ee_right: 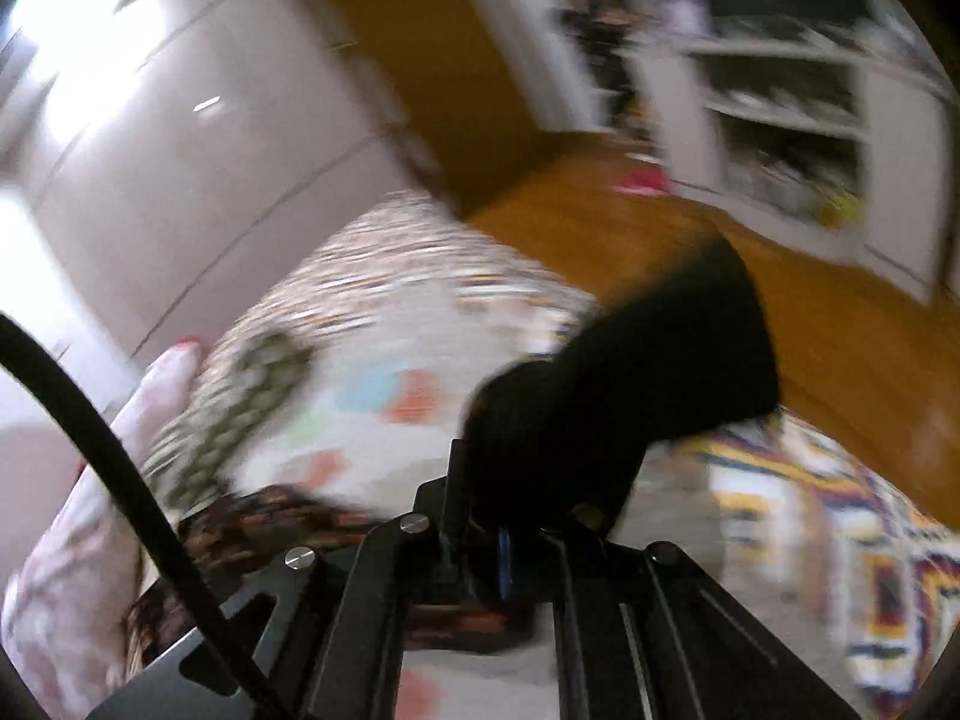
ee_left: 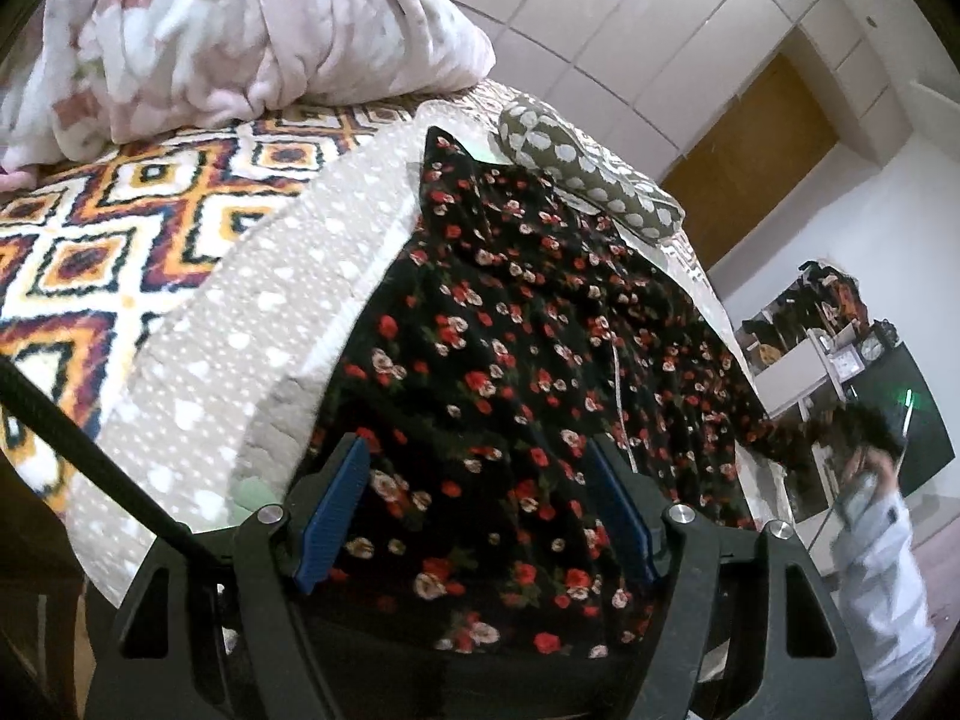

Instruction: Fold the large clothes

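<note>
A black garment with red and white flowers (ee_left: 528, 360) lies spread on the bed. My left gripper (ee_left: 480, 468) is open just above its near edge, blue pads (ee_left: 336, 510) on either side of the cloth, holding nothing. In the left wrist view my right gripper (ee_left: 882, 432) shows far right, pulling the garment's corner off the bed edge. In the blurred right wrist view my right gripper (ee_right: 510, 540) is shut on a dark bunch of the garment (ee_right: 630, 396), lifted above the bed; more of the garment (ee_right: 270, 522) trails low left.
The bed has a beige dotted cover (ee_left: 252, 312) over a diamond-patterned blanket (ee_left: 108, 228). A pink floral quilt (ee_left: 240, 30) is piled at the back, a grey spotted pillow (ee_left: 576, 162) beyond the garment. Wardrobes (ee_left: 600, 18), a wooden door (ee_left: 756, 156) and shelves (ee_right: 792, 120) stand beyond.
</note>
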A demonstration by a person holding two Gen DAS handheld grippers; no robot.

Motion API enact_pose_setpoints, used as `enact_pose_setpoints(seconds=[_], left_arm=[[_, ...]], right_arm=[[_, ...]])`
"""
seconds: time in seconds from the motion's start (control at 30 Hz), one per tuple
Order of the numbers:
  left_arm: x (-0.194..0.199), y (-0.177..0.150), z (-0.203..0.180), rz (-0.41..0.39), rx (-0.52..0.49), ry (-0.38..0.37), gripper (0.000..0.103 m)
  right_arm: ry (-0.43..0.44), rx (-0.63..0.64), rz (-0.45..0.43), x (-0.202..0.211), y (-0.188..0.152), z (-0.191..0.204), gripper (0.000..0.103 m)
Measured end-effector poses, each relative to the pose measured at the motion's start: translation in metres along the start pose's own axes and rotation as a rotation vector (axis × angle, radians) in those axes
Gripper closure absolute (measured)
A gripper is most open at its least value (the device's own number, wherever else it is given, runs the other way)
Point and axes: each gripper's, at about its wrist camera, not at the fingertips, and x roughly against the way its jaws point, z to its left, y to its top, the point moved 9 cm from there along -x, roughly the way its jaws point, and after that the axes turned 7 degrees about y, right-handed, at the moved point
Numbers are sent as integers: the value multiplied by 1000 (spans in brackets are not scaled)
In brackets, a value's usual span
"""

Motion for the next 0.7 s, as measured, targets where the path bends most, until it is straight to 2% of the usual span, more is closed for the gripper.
enact_pose_setpoints(seconds=[0.17,0.27,0.37,0.47,0.53,0.63,0.7], left_arm=[[0,-2,23,-3,14,-1,31],[2,-1,42,-10,30,8,31],[3,1,63,-21,56,21,31],[3,2,85,-24,91,28,31],[1,2,97,-21,111,35,31],[-2,-1,112,-15,140,39,31],[-3,-1,118,-15,151,39,31]], right_arm=[[210,195,88,-50,-30,177,96],[330,330,180,-85,-82,280,96],[389,468,274,-117,-146,358,96],[405,601,355,-146,-210,409,96],[379,734,400,-166,-261,437,96],[314,889,430,-177,-312,441,95],[253,993,427,-190,-337,444,89]])
